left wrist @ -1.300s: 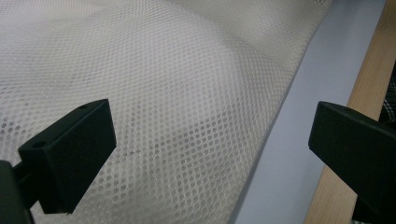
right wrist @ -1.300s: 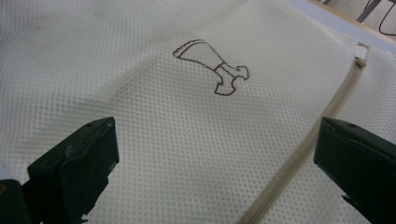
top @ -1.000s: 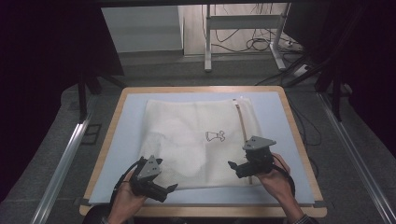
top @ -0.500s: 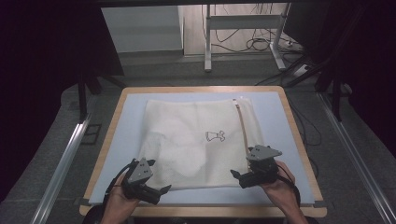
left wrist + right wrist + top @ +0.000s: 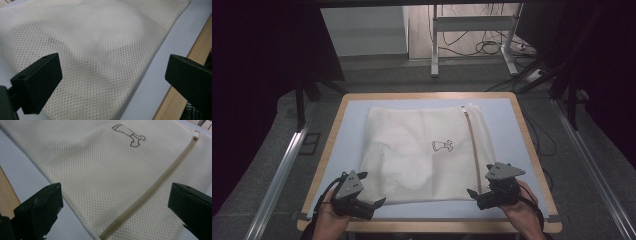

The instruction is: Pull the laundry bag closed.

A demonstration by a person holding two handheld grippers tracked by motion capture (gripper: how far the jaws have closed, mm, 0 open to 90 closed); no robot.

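I see the table (image 5: 507, 107), a pale blue top inside a light wooden rim. Beyond its far edge stands a grey metal frame (image 5: 472, 25) on two legs, with dark cables (image 5: 484, 47) lying on the floor between them (tangled, as far as I can tell). A metal rail (image 5: 279, 175) runs along the floor at the left, another rail (image 5: 594, 175) at the right.

A lab or test room: dark curtains flank a wood-edged table (image 5: 532, 150), with cables (image 5: 484, 47) and a metal stand (image 5: 472, 30) on the far floor.
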